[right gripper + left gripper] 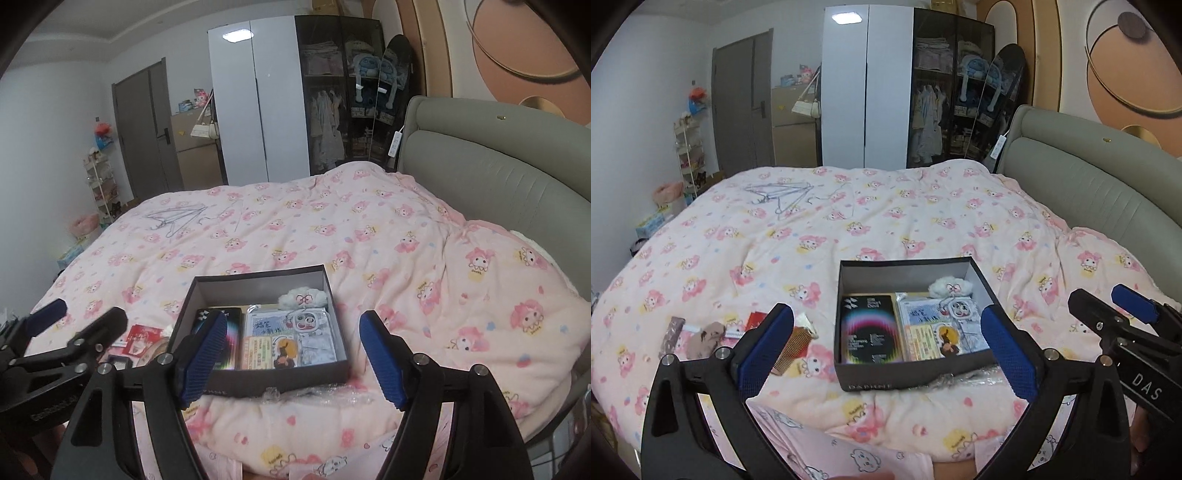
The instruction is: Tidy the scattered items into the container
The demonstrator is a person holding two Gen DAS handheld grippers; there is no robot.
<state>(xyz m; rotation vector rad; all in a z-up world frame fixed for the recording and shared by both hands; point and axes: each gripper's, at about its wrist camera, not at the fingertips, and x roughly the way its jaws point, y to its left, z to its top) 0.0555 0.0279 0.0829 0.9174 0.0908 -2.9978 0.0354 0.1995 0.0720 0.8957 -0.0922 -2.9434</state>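
Both claws spread wide, empty: left gripper [886, 343], right gripper [293, 354]. Dark cardboard box [912, 376] sits centre-low w/ items inside. Brown wooden comb [790, 350] & small bits left of it. Risk: soft pink quilt [886, 221] sags, thin comb slips the pinch.

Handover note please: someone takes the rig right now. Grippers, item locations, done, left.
Left gripper: jaws open, empty. Right gripper: jaws open, empty, above the box.
Box sits on the pink blanket, near edge of the bed.
Done: dark booklet, clear printed pouches and white fluffy piece lie in the box.
Left: wooden comb, red packet, brown patterned strip and brownish soft item lie on the blanket left of the box. Crinkled plastic lies in front of it.
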